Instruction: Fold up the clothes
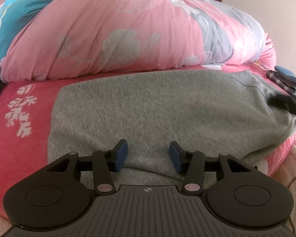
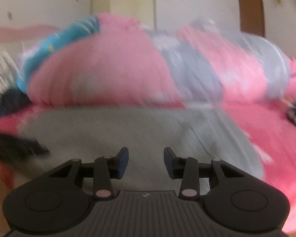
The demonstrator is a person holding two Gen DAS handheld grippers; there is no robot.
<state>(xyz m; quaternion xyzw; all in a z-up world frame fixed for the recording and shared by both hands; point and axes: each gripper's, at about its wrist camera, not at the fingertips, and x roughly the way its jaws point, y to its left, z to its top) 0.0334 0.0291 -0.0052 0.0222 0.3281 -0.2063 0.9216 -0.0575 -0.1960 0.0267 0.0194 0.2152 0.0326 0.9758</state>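
Note:
A grey knit garment [image 1: 157, 108] lies spread flat on the pink bed sheet [image 1: 25, 138]. My left gripper [image 1: 148, 155] hovers low over the garment's near edge. Its blue pads [image 1: 121, 155] stand apart, with only a soft ridge of cloth beneath the gap. At the garment's right side a dark blurred shape [image 1: 286, 104] looks like the other gripper. The right wrist view is smeared by motion. In it my right gripper [image 2: 146, 162] is open above the grey garment [image 2: 128, 130] with nothing between its fingers.
A bulky rolled quilt [image 1: 128, 29] in pink and grey flowers lies along the back of the bed, with a teal blanket [image 1: 13, 9] to its left. Dark checked clothes [image 1: 286, 79] lie at the right edge. A brown door [image 2: 250, 7] and a pale cabinet [image 2: 132, 9] stand behind.

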